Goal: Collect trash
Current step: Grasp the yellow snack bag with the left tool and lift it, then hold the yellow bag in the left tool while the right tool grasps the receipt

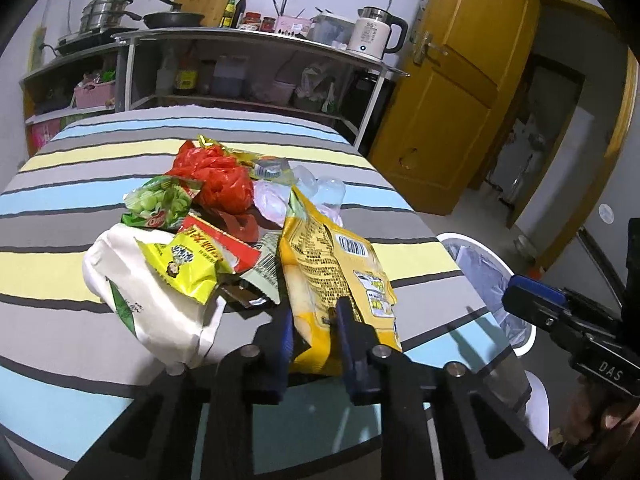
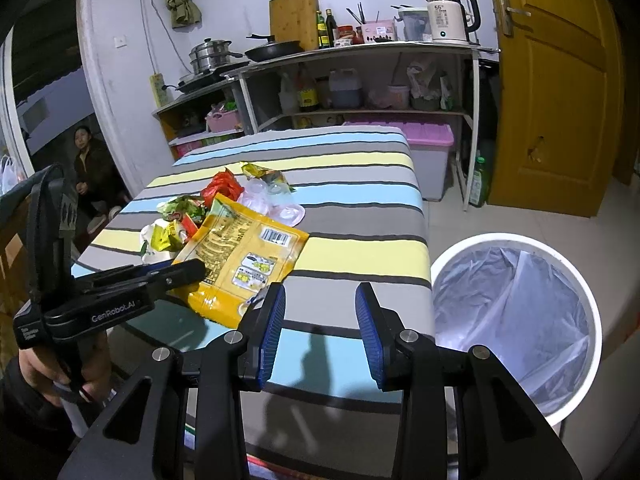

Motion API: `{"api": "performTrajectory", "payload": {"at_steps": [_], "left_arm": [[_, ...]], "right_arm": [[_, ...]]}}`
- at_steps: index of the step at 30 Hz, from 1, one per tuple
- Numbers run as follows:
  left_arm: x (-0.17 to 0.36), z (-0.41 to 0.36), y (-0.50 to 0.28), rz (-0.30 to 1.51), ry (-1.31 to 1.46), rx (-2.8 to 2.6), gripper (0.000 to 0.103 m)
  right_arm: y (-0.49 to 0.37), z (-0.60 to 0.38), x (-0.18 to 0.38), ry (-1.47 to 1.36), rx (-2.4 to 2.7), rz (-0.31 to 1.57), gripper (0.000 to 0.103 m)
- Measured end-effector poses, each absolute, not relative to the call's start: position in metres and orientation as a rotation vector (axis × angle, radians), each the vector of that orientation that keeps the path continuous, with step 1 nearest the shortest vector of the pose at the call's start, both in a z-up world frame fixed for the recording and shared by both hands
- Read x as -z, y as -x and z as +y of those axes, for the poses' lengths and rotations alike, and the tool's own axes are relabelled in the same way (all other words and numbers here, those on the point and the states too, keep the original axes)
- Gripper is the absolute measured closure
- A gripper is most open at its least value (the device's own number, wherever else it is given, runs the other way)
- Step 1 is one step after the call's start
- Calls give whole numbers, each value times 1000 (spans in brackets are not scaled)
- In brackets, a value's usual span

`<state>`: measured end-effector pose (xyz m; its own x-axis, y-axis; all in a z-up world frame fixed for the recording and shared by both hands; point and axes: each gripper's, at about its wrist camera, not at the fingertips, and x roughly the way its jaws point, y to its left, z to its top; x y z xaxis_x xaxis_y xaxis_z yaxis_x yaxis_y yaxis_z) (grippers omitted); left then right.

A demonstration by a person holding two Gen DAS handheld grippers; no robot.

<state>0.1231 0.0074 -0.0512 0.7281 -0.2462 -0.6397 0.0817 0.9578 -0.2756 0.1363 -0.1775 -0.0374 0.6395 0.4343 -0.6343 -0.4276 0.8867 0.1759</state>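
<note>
A yellow snack bag lies on the striped tablecloth, its near end between the blue pads of my left gripper, which is shut on it. From the right wrist view, the left gripper clamps the bag's left edge. Behind it sits a pile of trash: a red plastic bag, a green snack packet, a small yellow packet, a white bag and clear plastic cups. My right gripper stands open and holds nothing, above the table's near edge.
A white trash bin with a clear liner stands on the floor right of the table. Behind are a shelf unit with a kettle, pan and pots, a pink-lidded box and a yellow door. A person sits far left.
</note>
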Motion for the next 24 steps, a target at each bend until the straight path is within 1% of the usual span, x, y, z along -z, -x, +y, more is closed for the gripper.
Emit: {"api": "performTrajectory", "payload": {"at_steps": [5, 9, 24], "left_arm": [[42, 9, -117, 701, 240, 202, 92], [29, 15, -108, 663, 248, 193, 95], [-22, 78, -65, 520, 279, 55, 95]], "right_arm": [[-136, -176, 36, -10, -487, 726, 65], [-135, -173, 33, -6, -492, 717, 65], [-134, -126, 23, 38, -598, 698, 65]]}}
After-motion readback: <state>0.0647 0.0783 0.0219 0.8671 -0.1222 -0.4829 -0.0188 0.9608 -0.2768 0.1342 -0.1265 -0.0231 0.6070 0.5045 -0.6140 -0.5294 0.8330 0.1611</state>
